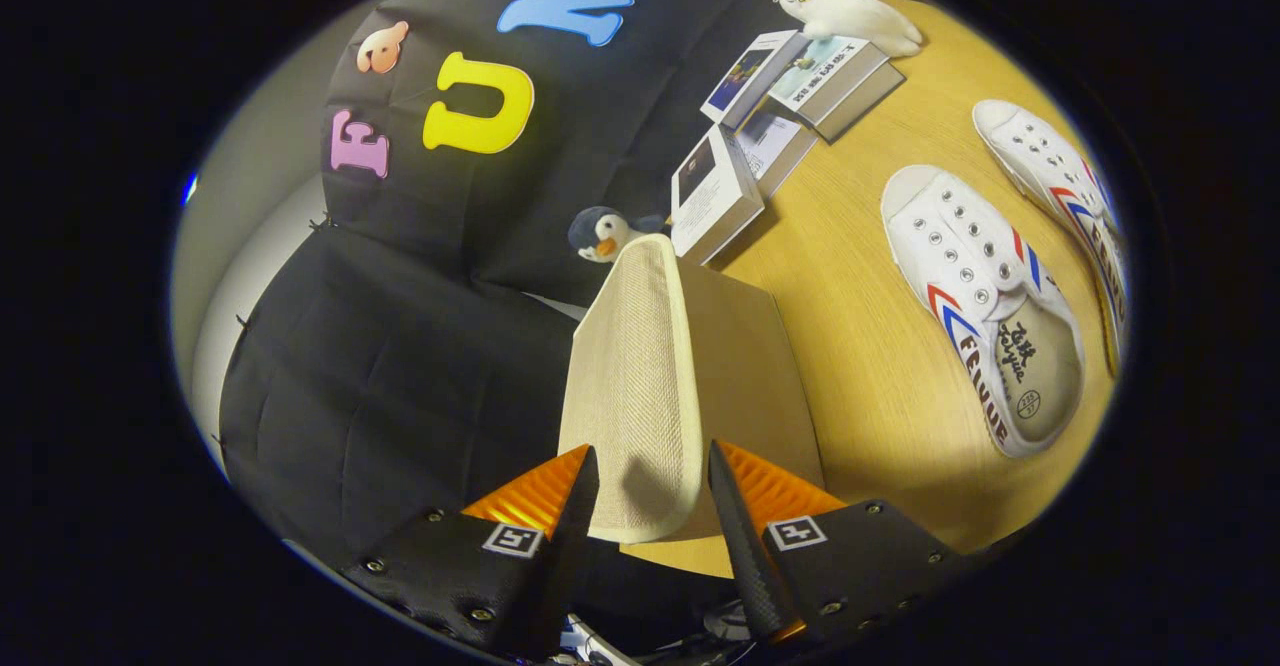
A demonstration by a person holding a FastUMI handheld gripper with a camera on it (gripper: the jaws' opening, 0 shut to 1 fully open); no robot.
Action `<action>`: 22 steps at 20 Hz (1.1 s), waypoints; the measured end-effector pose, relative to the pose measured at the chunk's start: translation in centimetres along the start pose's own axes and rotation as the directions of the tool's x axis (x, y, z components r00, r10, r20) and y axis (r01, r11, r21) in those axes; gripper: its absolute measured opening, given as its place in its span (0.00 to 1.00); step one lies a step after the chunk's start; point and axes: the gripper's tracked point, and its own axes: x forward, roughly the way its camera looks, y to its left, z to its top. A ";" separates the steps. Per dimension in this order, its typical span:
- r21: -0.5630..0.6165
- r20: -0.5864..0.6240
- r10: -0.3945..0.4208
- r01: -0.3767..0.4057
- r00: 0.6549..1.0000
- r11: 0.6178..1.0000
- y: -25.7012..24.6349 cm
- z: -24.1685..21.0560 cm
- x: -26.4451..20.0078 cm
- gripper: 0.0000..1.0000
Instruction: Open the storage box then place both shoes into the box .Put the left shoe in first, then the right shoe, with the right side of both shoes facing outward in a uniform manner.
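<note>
1. Gripper view: gripper jaws parted around raised lid of storage box, not visibly pressing; opening step in hand.
2. Both shoes, and, on tabletop beyond box; next, probably left shoe.

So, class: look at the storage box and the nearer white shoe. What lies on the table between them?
Nothing: in the gripper view, only bare wooden table separates the storage box from the nearer white shoe. The hand-held gripper has the box's raised lid between its fingers.
</note>
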 end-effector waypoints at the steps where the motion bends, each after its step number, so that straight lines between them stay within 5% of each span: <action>1: 0.006 -0.011 0.004 -0.004 1.000 1.000 0.2 -0.5 -0.2 0.67; 3: 0.010 -0.022 -0.007 0.007 1.000 1.000 0.1 -0.6 -0.2 0.67; 5: 0.021 -0.020 -0.015 0.015 1.000 1.000 -0.2 -0.6 0.0 0.35; 7: -0.002 -0.033 -0.013 0.013 0.999 1.000 -0.1 -1.3 -0.5 0.33; 9: 0.019 -0.002 0.011 -0.011 1.000 1.000 0.8 0.3 -0.7 0.07; 22: -0.142 -0.034 0.137 -0.141 0.990 0.980 12.5 1.3 -1.9 0.02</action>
